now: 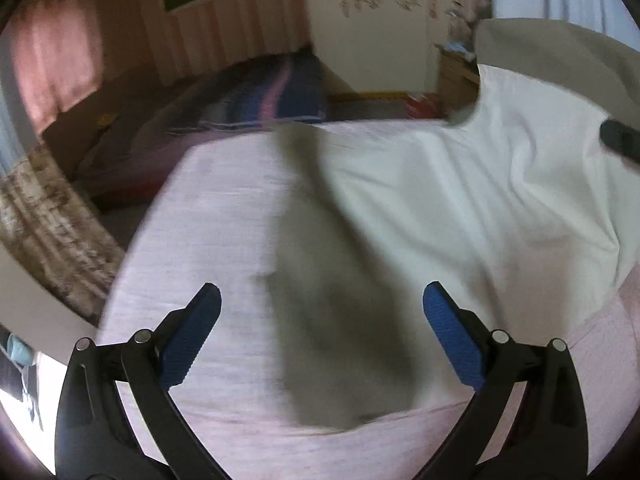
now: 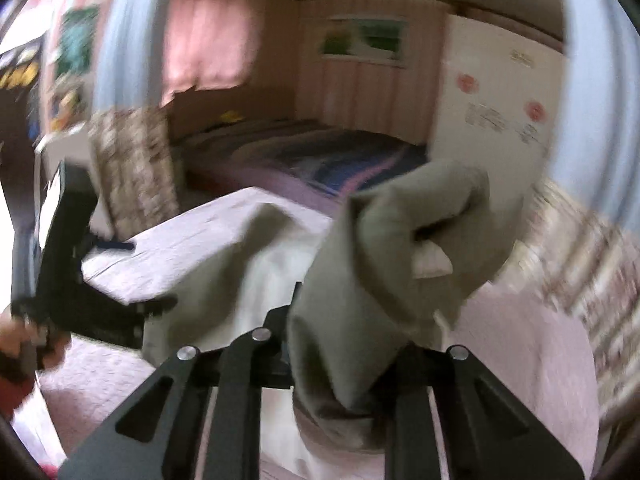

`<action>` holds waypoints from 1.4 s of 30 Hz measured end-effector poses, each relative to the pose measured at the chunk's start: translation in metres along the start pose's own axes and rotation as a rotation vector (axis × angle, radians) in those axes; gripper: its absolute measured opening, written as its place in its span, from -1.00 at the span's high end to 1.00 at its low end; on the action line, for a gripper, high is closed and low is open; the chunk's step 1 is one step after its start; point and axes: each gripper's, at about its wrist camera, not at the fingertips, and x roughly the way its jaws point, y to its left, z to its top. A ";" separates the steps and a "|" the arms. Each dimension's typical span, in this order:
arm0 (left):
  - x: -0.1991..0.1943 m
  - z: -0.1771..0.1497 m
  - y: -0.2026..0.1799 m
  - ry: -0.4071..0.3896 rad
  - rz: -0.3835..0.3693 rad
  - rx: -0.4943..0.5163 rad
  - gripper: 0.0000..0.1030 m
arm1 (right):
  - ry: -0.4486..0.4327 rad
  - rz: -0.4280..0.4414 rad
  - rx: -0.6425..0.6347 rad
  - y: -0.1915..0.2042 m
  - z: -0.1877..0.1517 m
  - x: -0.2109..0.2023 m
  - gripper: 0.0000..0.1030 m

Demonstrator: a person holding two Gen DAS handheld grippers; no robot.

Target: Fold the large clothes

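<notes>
A large white garment (image 1: pixel 460 200) with grey parts (image 1: pixel 332 320) lies spread on a pink-covered surface (image 1: pixel 208 240). My left gripper (image 1: pixel 322 316) hovers over the grey part, its blue pads (image 1: pixel 192 340) wide apart with nothing between them. My right gripper (image 2: pixel 344 320) is shut on a grey fold of the garment (image 2: pixel 400 232), which is lifted and drapes over the fingers, hiding the tips. In the left wrist view the raised grey cloth (image 1: pixel 540 52) and a black tip of the right gripper (image 1: pixel 620 140) show at the far right. The left gripper (image 2: pixel 140 276) appears at the left of the right wrist view, held by a hand (image 2: pixel 24 344).
Beyond the pink surface stands a bed with a striped blue and purple blanket (image 1: pixel 272 96). A pink curtain (image 1: pixel 56 64) hangs at the left, and a mottled brown cloth (image 1: pixel 52 232) is near the surface's left edge. A white door with red stickers (image 1: pixel 368 20) and a wooden cabinet (image 1: pixel 456 72) stand behind.
</notes>
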 end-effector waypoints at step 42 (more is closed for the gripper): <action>-0.054 0.013 0.004 -0.108 -0.210 -0.034 -0.94 | 0.077 -0.006 0.476 -0.112 -0.085 -0.031 -0.78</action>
